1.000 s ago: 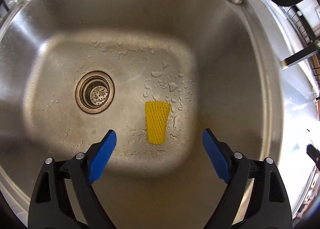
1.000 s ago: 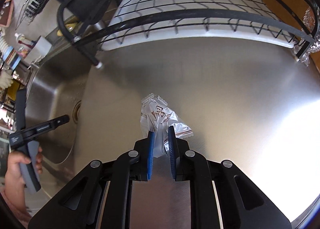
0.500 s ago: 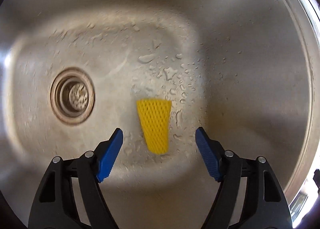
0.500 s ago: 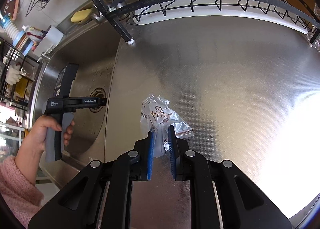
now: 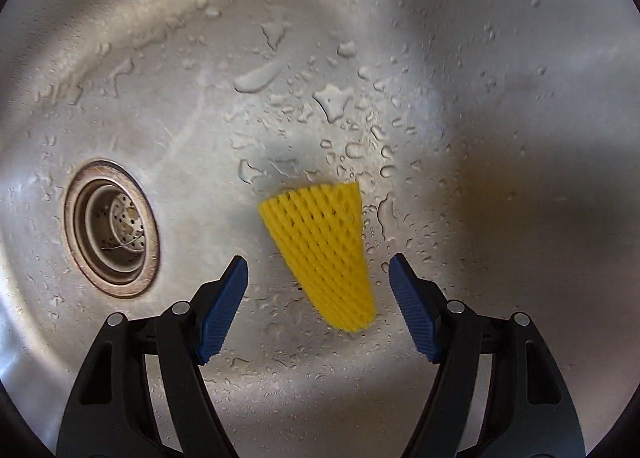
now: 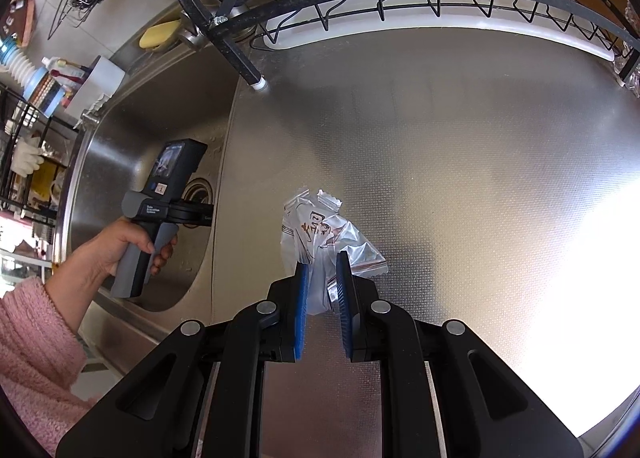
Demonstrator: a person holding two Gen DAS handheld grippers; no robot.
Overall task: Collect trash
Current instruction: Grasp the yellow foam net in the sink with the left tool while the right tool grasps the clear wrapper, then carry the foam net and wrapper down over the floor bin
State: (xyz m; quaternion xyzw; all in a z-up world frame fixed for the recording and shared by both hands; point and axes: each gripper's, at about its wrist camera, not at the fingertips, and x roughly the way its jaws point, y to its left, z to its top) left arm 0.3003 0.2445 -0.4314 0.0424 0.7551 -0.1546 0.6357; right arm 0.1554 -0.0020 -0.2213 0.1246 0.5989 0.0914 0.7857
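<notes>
Wrapper (image 6: pixel 320 234) pinched in right claw (image 6: pixel 322 278) above tabletop (image 6: pixel 460 178); yellow net (image 5: pixel 320 250) lies in wet sink (image 5: pixel 160 78), between wide-open left claw (image 5: pixel 316 278) fingers, not grabbed yet

Not much to read here, honestly. The crinkled clear wrapper (image 6: pixel 320 234) in the middle of the right wrist view has brownish-red printed characters on it — look like CJK script, but too creased to make out. The left gripper (image 6: pixel 160 202), seen at center left of that same view, has a small line of white print along its grey body, too tiny to read, plus a little square sticker on the black housing just above, also illegible. At the far upper left edge there's a brown sign (image 6: pixel 16 24) with pale lettering — can't read that either. The left wrist view shows no writing at all.
</notes>
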